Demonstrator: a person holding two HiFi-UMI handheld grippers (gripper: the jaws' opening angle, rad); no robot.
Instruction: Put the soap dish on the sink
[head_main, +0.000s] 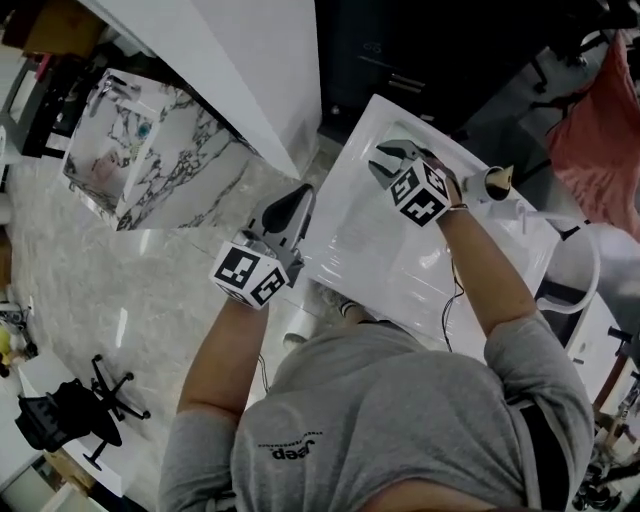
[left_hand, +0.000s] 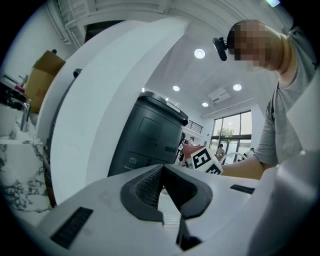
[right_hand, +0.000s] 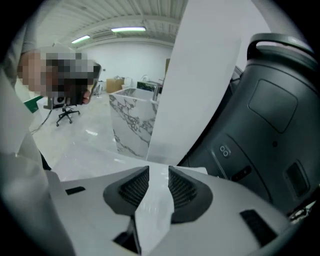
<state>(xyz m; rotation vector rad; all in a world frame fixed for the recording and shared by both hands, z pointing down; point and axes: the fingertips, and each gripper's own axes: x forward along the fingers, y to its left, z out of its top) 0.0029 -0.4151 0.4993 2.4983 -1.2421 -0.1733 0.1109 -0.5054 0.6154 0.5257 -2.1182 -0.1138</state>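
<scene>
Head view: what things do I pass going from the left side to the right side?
marble counter → left gripper → right gripper → pink cloth

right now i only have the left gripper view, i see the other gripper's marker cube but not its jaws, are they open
observer: yes, the right gripper has its jaws apart, pads pressing on nothing
operator: where is it over the sink
observer: head view puts it above the white sink, at its far end near the left corner
operator: and my left gripper
observer: head view has the left gripper just left of the sink's rim, not over the basin
</scene>
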